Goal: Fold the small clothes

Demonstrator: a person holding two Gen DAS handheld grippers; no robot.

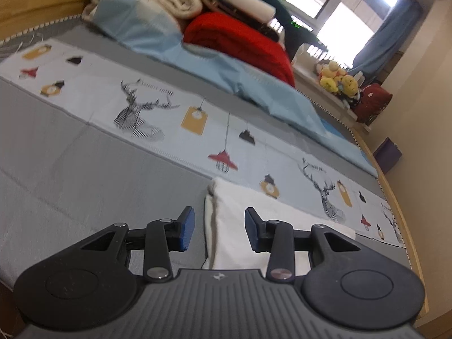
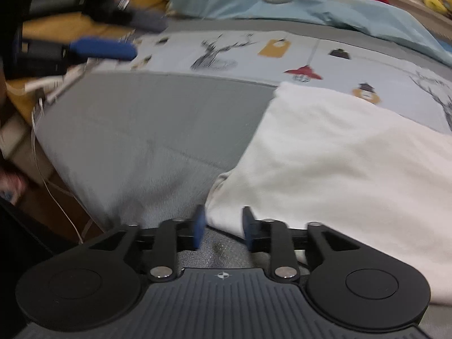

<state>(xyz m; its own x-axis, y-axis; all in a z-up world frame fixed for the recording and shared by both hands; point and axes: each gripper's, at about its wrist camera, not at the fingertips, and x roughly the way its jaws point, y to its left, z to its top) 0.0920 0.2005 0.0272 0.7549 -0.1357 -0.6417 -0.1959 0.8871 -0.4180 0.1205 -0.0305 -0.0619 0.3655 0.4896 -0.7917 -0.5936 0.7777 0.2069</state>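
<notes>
Lying flat on the grey bedspread point(image 1: 84, 169), the white garment point(image 2: 339, 155) has its corner between the parted, empty jaws of the right gripper point(image 2: 221, 227), its folded edge between the part-open left gripper point(image 1: 219, 228).

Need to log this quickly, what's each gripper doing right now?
Left gripper: tongs open, holding nothing, over the white garment.
Right gripper: tongs open, holding nothing, at the garment's corner.

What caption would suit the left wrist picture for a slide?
Open left gripper poised over the edge of a white garment lying on a grey bedspread with a deer-print band.
</notes>
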